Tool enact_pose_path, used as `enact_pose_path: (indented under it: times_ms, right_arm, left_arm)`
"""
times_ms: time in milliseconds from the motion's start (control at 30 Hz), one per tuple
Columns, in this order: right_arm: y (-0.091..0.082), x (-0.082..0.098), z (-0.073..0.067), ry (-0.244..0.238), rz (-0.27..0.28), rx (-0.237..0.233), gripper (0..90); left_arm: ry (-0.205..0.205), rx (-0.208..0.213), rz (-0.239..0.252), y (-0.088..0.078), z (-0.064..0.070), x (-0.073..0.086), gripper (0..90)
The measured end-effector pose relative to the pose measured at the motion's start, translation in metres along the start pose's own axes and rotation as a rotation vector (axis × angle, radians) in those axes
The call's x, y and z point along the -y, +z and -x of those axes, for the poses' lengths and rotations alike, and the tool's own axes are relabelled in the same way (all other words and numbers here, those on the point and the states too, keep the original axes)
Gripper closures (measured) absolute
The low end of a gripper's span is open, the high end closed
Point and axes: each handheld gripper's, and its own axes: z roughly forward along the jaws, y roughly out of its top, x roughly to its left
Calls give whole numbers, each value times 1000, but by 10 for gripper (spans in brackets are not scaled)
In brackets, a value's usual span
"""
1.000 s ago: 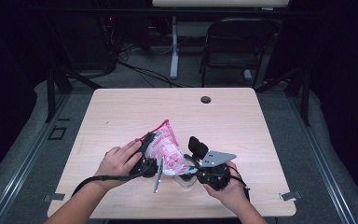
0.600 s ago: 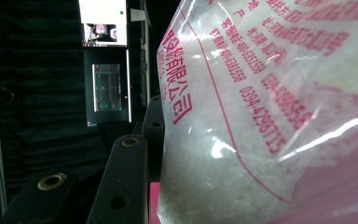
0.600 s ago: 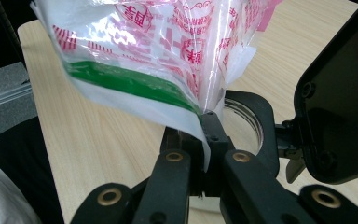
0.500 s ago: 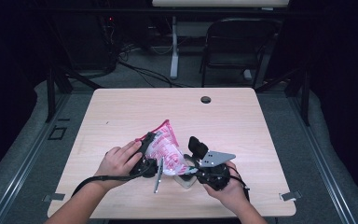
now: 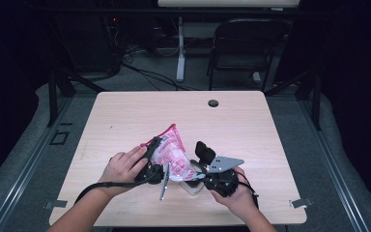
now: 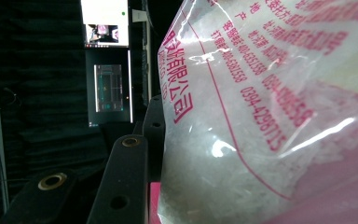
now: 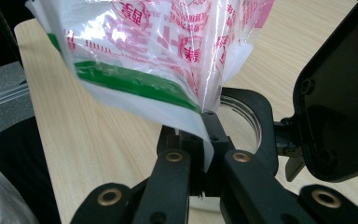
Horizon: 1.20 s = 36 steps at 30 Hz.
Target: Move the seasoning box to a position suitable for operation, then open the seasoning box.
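Currently nothing has shifted: your left claw (image 5: 155, 153) clamps the pink-printed clear plastic bag (image 5: 172, 153); your right claw (image 7: 204, 140) pinches its lower corner; both hold steady.

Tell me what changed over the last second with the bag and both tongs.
Nothing visibly changed. The left tongs grip the pink-printed bag near its upper end, the right tongs stay pinched on its lower edge, and the bag hangs tilted between them above the table.
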Motion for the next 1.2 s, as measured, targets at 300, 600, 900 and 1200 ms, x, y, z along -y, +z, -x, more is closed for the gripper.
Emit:
enact_pose_path:
  times_ms: [300, 600, 900, 1200]
  right_arm:
    - [1, 1, 1, 5, -5, -1, 900]
    - [1, 1, 2, 9, -4, 1, 900]
    - [2, 2, 3, 16, -5, -1, 900]
    - [3, 3, 4, 21, -5, 0, 900]
  left_arm:
    - [7, -11, 9, 0, 0, -1, 678]
    - [7, -5, -2, -1, -1, -2, 679]
    - [11, -12, 8, -1, -2, -3, 681]
    - [19, -22, 13, -1, -2, -4, 682]
